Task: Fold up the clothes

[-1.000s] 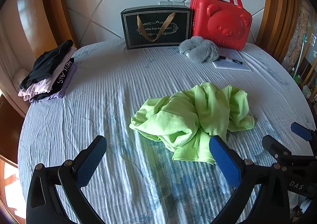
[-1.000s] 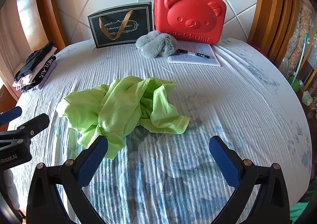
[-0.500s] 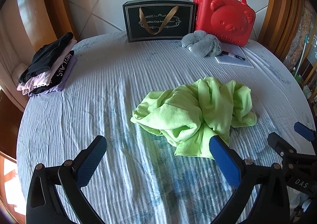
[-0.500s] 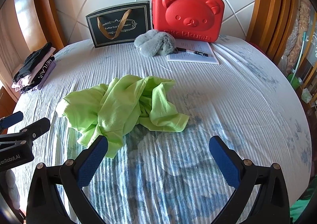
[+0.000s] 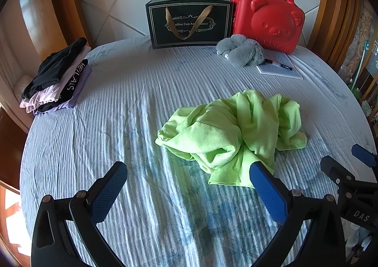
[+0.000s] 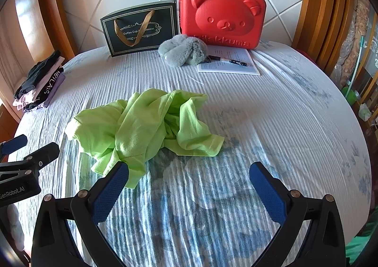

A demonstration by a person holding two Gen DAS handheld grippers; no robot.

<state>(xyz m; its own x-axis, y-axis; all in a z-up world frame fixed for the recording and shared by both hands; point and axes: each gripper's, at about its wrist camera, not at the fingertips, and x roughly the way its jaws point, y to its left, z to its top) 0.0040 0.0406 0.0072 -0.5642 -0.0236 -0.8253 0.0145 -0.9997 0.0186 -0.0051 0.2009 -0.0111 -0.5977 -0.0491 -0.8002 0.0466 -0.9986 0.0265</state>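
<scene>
Bedding with pale blue ribbed stripes covers the bed, which serves as the work surface and gives a broad area on which to spread a garment.

The green shirt lies crumpled in a heap near the middle of the bed, with no edge laid flat. No fold has begun; the likely first step is to find a hem or shoulder and pull the fabric open.

The left gripper hovers over the near edge of the bed, jaws wide apart and holding nothing. Its right finger overlaps the shirt's near hem in the view; contact cannot be confirmed.

The right gripper is positioned alongside, jaws likewise wide apart and empty, its left finger close to the lowest flap of the shirt. Both tools face the heap, an arrangement suited to a two-point pickup.

A stack of folded clothes sits at the far left edge, probably the destination for finished items. Along the headboard stand a black gift bag and a red bear case, with a grey plush toy and a notepad carrying a pen in front, well apart from the working area.
</scene>
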